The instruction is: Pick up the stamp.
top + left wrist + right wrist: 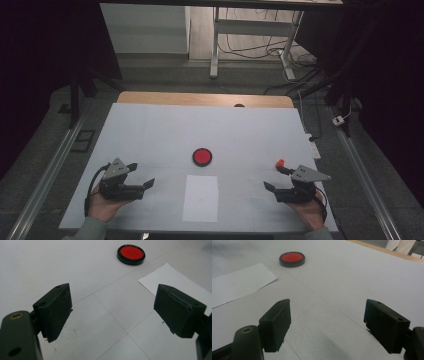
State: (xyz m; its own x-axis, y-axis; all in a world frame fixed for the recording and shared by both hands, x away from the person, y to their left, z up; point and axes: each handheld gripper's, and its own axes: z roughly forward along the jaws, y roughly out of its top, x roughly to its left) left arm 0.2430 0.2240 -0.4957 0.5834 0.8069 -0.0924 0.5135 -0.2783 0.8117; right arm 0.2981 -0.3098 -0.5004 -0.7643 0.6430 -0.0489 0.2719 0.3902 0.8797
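A round red disc with a black rim (202,156) lies flat near the middle of the white table; it also lies ahead of the jaws as the disc (131,253) and the disc (292,258). Just in front of it is a white sheet of paper (201,198), (175,282), (237,285). My left gripper (142,174), (117,311) rests low at the left, open, with nothing between its jaws. My right gripper (274,178), (329,325) rests low at the right, also open and empty. Both point inward toward the paper.
A small red object (280,162) sits on the table right by the right gripper's far jaw. A wooden strip (205,98) runs along the table's far edge. Desk legs and cables (250,47) stand on the floor beyond.
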